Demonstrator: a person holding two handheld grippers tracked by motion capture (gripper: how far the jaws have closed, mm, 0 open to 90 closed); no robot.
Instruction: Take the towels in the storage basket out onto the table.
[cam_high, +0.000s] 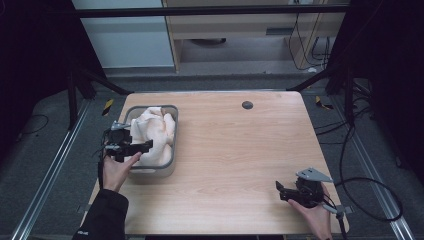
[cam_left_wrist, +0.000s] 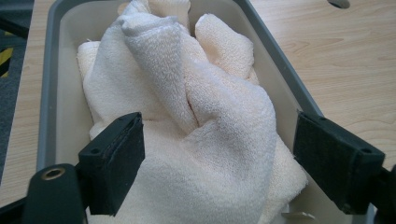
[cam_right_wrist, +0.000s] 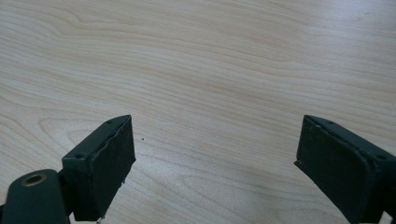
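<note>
Wooden table (cam_high: 235, 150), bare apart from one grey bin (cam_high: 174, 135) at its left side. Cream towel (cam_left_wrist: 187, 116) lies bunched inside the bin, wholly contained. Left gripper (cam_left_wrist: 217, 163) hangs spread wide over the towel's near end, nothing pinched. Right gripper (cam_right_wrist: 215, 163) idles released over bare wood, near right. Judgement: no lift begun; grasp and removal outstanding.

The tabletop (cam_high: 235, 150) is pale wood with a visible grain, smooth with a faint sheen. Near its left edge, the bin (cam_left_wrist: 51, 70) looks like smooth matt plastic, grey at the rim and off-white inside. The towel (cam_left_wrist: 196, 116) in it is cream terry cloth, soft and nubbly. Both grippers' fingers (cam_right_wrist: 105, 168) are matt black with slightly rough, rubbery-looking pads.
</note>
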